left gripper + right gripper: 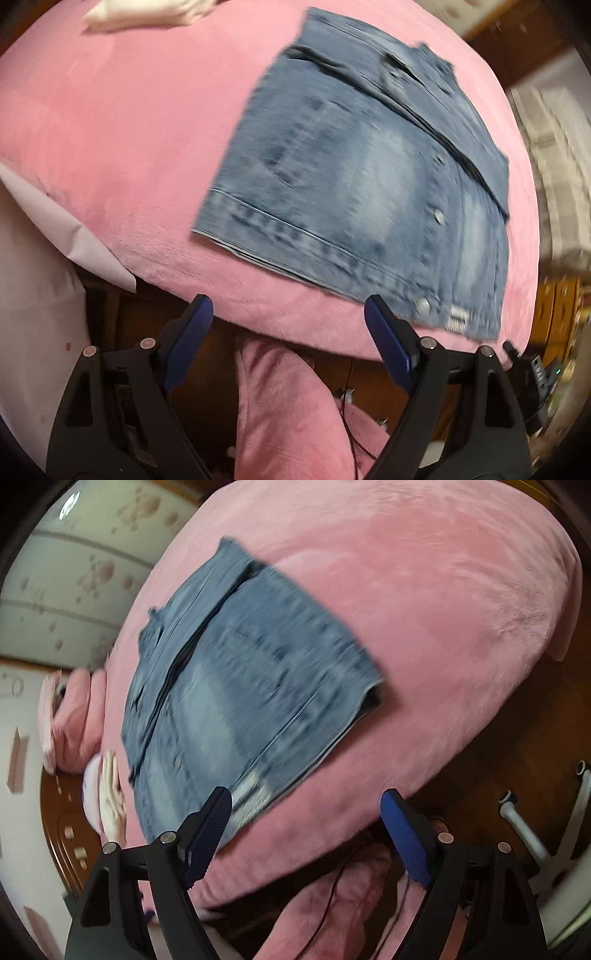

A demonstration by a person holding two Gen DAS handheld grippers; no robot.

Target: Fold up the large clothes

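Note:
A blue denim jacket [362, 184] lies folded into a flat rectangle on a pink plush bed cover [110, 147]. Its metal buttons and hem face the near edge. My left gripper [288, 314] is open and empty, above the bed's near edge just short of the jacket's hem. The jacket also shows in the right wrist view [251, 686], folded on the pink cover [443, 609]. My right gripper [306, 808] is open and empty, with its left finger over the jacket's near corner. Both views are motion-blurred.
A cream garment [147, 11] lies at the far edge of the bed. A pink pillow [74, 720] and a white cloth [107, 794] sit at the bed's left side. Dark wooden floor, a pink cloth [288, 406] and a white chair base [535, 834] lie below the bed edge.

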